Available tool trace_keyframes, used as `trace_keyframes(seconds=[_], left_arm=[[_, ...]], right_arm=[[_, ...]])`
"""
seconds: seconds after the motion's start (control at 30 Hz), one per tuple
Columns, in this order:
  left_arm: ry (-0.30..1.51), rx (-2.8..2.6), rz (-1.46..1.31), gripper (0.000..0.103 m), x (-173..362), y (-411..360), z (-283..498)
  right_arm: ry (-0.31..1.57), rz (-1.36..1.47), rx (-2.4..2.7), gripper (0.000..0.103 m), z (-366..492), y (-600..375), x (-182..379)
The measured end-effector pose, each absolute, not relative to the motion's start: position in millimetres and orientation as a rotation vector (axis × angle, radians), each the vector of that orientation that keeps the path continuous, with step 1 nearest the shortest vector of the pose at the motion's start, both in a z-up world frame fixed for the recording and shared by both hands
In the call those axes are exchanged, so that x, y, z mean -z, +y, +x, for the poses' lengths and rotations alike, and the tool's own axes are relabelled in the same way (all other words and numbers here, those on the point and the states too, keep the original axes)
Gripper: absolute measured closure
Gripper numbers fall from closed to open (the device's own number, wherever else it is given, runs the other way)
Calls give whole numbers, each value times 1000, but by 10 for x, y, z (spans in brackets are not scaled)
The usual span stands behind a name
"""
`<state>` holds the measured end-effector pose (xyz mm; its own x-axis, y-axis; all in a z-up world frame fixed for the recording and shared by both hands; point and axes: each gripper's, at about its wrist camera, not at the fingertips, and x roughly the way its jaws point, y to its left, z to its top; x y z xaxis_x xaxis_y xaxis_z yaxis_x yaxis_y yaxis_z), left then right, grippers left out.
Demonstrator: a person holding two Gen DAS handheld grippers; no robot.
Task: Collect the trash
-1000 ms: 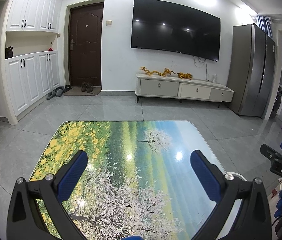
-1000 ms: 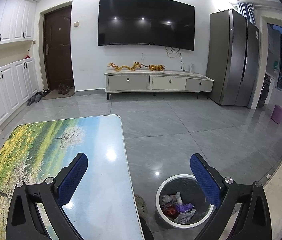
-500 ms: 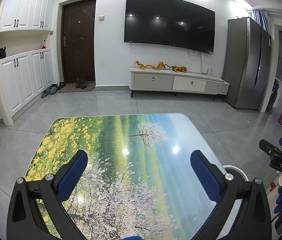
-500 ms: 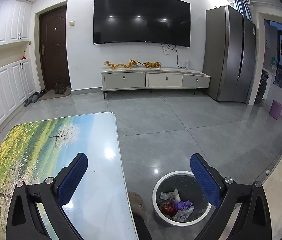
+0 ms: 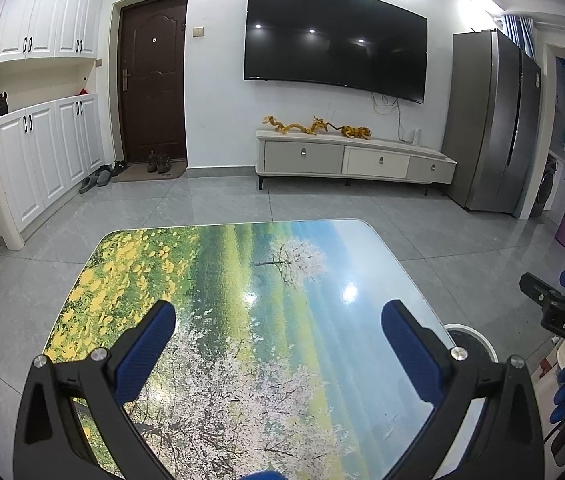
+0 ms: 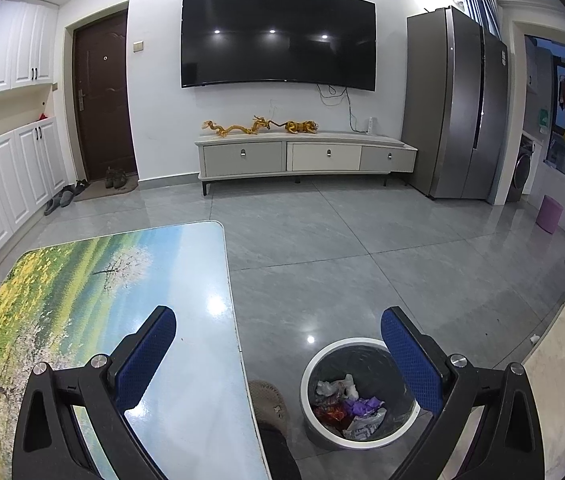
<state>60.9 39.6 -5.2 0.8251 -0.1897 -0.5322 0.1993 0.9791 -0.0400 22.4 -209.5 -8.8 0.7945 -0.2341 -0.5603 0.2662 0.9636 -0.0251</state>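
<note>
A round bin (image 6: 318,364) with a white rim and black liner stands on the floor right of the table. Crumpled trash (image 6: 348,404), white, red and purple, lies inside it. Its rim also shows in the left wrist view (image 5: 472,334). My left gripper (image 5: 278,338) is open and empty above the table with a landscape print (image 5: 242,280). My right gripper (image 6: 278,338) is open and empty, above the table's right edge (image 6: 186,420) and the bin. It also shows at the right of the left wrist view (image 5: 554,304). No loose trash shows on the table.
A slipper (image 6: 266,400) lies on the floor between table and bin. A TV stand (image 6: 306,156), a fridge (image 6: 454,108) and white cupboards (image 5: 42,148) line the walls. Small bins (image 6: 548,208) stand at the far right. Grey tiled floor surrounds the table.
Both views have pulled back and tilted slightly, showing more of the table and bin. Both grippers stay open and empty.
</note>
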Motion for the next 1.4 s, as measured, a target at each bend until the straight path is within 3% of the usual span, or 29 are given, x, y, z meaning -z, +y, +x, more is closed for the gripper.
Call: trace_keyframes(seconds=[1.4], left_arm=[[564, 170, -9, 0, -5, 573, 440]], right_arm=[[588, 34, 276, 0, 83, -2035, 42]])
